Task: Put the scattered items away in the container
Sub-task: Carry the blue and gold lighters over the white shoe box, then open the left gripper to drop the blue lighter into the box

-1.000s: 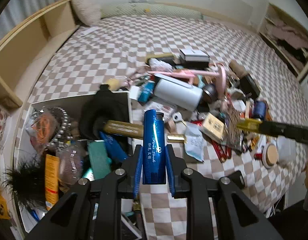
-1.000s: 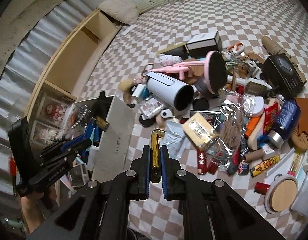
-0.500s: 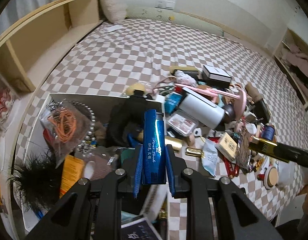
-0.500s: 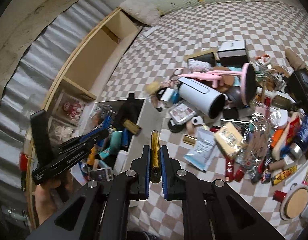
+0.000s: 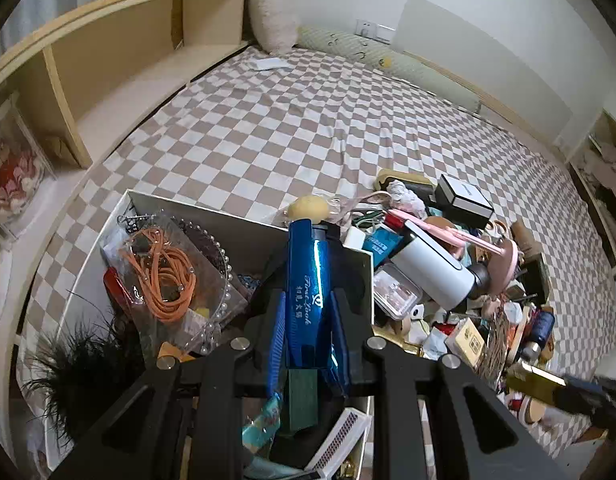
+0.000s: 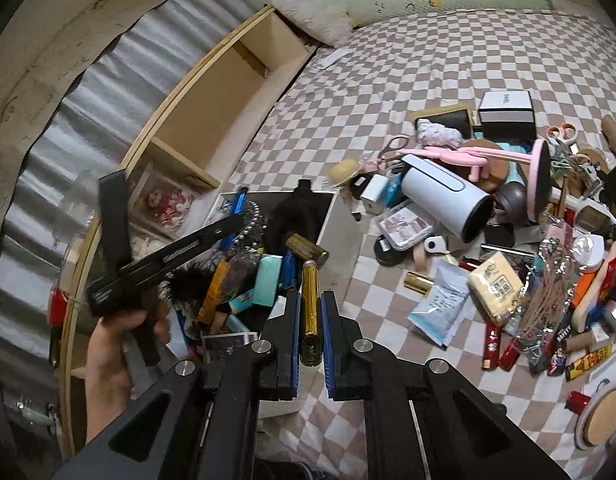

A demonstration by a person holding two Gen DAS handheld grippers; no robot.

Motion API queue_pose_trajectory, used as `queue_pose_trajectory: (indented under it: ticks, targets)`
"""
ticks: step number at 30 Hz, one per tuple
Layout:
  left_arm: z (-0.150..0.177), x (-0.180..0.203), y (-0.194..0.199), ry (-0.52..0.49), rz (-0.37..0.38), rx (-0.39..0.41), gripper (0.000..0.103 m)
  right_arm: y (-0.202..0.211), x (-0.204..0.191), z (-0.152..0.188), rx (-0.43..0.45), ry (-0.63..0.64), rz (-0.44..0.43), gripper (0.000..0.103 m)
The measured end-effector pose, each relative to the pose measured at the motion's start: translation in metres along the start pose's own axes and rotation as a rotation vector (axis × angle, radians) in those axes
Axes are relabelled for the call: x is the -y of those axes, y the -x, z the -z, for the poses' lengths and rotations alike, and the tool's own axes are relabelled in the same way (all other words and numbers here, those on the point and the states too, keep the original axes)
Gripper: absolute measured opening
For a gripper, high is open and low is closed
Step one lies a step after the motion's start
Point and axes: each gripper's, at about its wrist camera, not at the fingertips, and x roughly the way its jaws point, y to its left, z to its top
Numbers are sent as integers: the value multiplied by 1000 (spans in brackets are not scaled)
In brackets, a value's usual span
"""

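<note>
While both tubes are held over the box (image 5: 244,232):
Left tongs (image 5: 308,332): clamped on blue tube (image 5: 308,276).
Right tongs (image 6: 310,316): clamped on gold tube (image 6: 311,304).
Advice: tubes to be lowered inside the rim before release.

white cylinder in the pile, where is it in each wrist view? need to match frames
Left wrist: white cylinder lies right of centre, just right of the white box's wall.
Right wrist: white cylinder lies upper right of centre.
Shared landmark: the pink stand lying behind it in both.
</note>
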Motion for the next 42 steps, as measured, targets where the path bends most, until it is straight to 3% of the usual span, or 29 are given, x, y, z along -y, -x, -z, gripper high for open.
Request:
queue_pose_trajectory:
  ticks: [13, 24, 26, 28, 42]
  targets:
    - [2, 0, -19, -34, -120, -36, 22, 2, -31, 1, 6, 51, -63, 10]
    - [10, 0, -29, -61, -144, -72, 23, 0, -53, 2, 8, 96, -90, 10]
    - [11, 0, -24, -59, -137, -67, 27, -1, -54, 3, 8, 102, -84, 10]
    - [12, 1, -19, -62, -130, -59, 44, -2, -54, 2, 9, 105, -78, 10]
    - [39, 8, 16, -197, -154, -26, 46, -27, -57, -9, 3, 99, -44, 10]
